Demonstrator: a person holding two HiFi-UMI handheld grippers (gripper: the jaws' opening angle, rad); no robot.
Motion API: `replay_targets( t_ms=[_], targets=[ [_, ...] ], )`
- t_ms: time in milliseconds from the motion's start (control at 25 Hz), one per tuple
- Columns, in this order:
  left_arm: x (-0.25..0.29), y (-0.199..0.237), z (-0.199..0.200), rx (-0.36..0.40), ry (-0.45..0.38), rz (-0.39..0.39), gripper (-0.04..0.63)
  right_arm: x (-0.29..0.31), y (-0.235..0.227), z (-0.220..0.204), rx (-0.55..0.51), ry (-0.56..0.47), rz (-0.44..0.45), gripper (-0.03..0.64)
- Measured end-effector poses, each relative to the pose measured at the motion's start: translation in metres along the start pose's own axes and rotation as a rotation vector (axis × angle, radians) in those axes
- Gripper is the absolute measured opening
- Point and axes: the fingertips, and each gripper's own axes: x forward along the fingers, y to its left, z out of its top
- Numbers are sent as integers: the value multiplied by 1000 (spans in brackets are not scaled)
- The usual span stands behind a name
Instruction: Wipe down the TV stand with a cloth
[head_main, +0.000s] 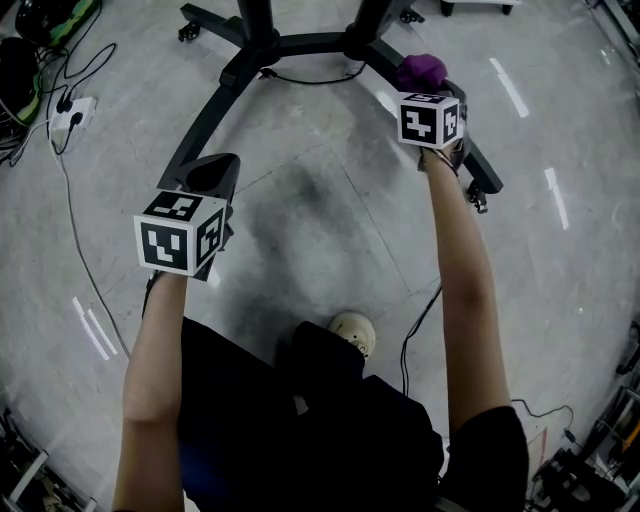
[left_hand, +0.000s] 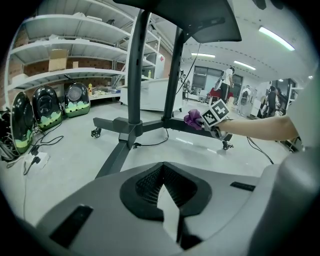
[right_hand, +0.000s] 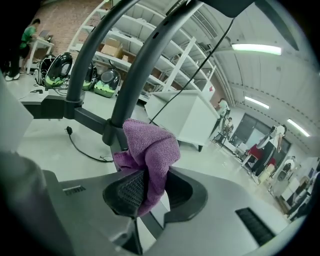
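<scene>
The TV stand is a black wheeled base with two posts; its left leg (head_main: 205, 125) and right leg (head_main: 478, 165) spread across the grey floor. A purple cloth (head_main: 422, 70) lies against the right leg near the posts, and my right gripper (head_main: 437, 92) is shut on it. In the right gripper view the cloth (right_hand: 149, 145) bunches up between the jaws (right_hand: 149, 176) in front of the curved posts (right_hand: 85, 65). My left gripper (head_main: 212, 178) hangs over the left leg, shut and empty (left_hand: 163, 169). Its view shows the stand's hub (left_hand: 129, 128) and the cloth (left_hand: 192, 118) far off.
A power strip (head_main: 72, 113) and cables lie on the floor at the left, with bags (head_main: 45, 20) behind them. My shoe (head_main: 352, 330) and a cable (head_main: 415, 330) are close below. Shelves (left_hand: 65, 50), pod-shaped packs (left_hand: 45, 106) and distant people (left_hand: 226, 82) ring the room.
</scene>
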Motion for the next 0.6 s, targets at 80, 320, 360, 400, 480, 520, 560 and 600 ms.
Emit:
replay_targets(
  t_ms=[80,320,360,400,480,520,560,600],
  targets=[
    [2,-4,1,4,0,-6,6,-3,-6,-7,1,12,-5,100],
    [7,-16,4,12,-1,-25,6,-13,-18,-24,3,23,-15,101],
    [8,-17,5,13,-2,-28,6,-14,-20,-26,4,24,-16,100],
    [10,-19,5,14,-2,-32,6,-16,-22,-29,7,25,-17,100],
    [13,-23,5,14,0,-40,6,-20,-26,-35,14,29,-17,100],
    [14,-25,5,14,1,-44,6,-22,-29,-39,15,31,-18,100],
    [16,-27,5,14,2,-48,6,-23,-32,-42,14,33,-19,100],
    [18,-29,6,15,4,-52,6,-25,-35,-45,12,36,-21,100]
  ],
)
